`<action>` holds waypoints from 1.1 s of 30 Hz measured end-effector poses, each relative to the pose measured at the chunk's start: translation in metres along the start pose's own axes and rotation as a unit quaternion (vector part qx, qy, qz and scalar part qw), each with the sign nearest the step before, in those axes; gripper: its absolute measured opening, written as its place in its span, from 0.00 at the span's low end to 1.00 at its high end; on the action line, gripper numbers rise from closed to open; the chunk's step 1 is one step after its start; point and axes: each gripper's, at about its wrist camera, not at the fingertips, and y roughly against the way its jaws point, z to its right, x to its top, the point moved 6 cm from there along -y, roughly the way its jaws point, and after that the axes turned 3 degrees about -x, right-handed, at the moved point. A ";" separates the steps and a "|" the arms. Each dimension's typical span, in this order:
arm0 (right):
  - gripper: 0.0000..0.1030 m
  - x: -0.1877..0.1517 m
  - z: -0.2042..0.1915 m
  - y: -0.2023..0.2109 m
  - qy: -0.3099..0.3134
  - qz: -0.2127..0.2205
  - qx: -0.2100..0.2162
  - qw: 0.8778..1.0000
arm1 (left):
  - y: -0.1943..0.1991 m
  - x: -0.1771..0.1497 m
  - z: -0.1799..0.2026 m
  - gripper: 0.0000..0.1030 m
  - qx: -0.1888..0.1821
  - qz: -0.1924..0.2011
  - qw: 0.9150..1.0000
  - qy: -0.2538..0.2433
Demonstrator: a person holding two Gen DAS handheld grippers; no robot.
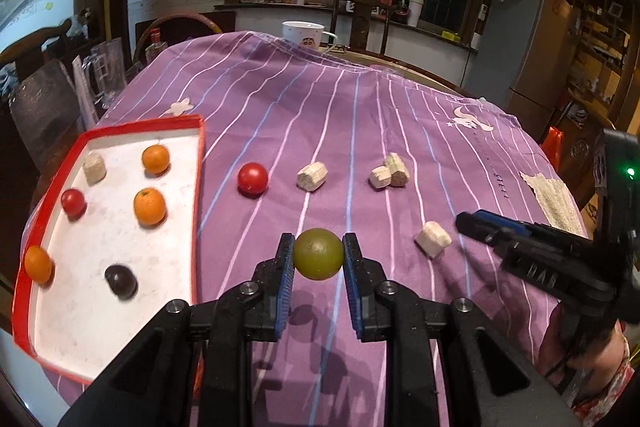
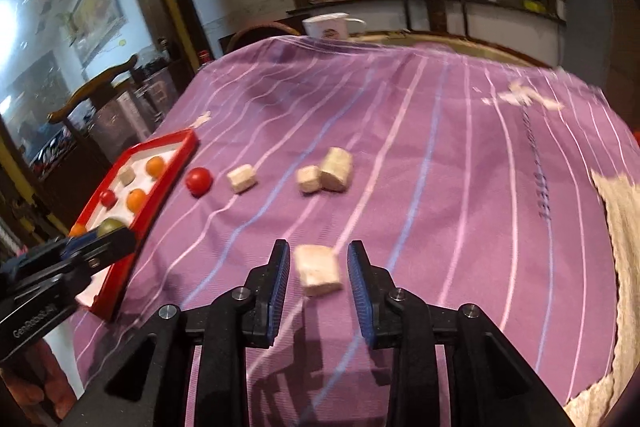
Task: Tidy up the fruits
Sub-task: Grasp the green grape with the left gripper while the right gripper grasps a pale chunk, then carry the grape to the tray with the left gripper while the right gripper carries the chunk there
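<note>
Fruits mostly sit in our red tray point(image 1: 199, 187): three oranges, a small red one and a dark plum point(image 1: 121, 281). Our left hand-held gripper point(image 1: 318, 255) is clamped on a green fruit point(image 1: 318, 253) above the purple-clothed worktop point(image 1: 360, 115). Our right hand-held gripper point(image 2: 319, 267) stands narrow around a pale chunk point(image 2: 318, 269), pads not touching. A red tomato point(image 1: 252, 179) lies just beside the tray.

Left tongs point(image 1: 318, 254) clamped on green fruit point(image 1: 318, 254), raised above the striped cloth point(image 1: 320, 107).
Red tray point(image 1: 198, 195) at left holds three oranges, one red fruit, one dark fruit, one pale block.
</note>
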 end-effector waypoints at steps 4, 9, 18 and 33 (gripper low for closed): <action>0.33 -0.001 0.017 -0.003 -0.032 -0.015 0.016 0.999 | 0.000 -0.006 -0.009 0.22 -0.007 -0.004 1.000 0.017; 0.36 -0.005 0.002 -0.020 -0.007 -0.036 0.021 0.999 | -0.002 -0.008 -0.010 0.22 -0.012 -0.006 1.000 0.018; 0.33 -0.011 -0.009 -0.046 0.016 -0.062 -0.008 0.998 | 0.000 -0.010 -0.017 0.22 -0.004 -0.004 1.000 0.019; 0.32 -0.015 -0.053 0.002 0.015 -0.017 0.029 0.999 | 0.025 -0.013 -0.039 0.22 0.025 0.020 0.999 0.029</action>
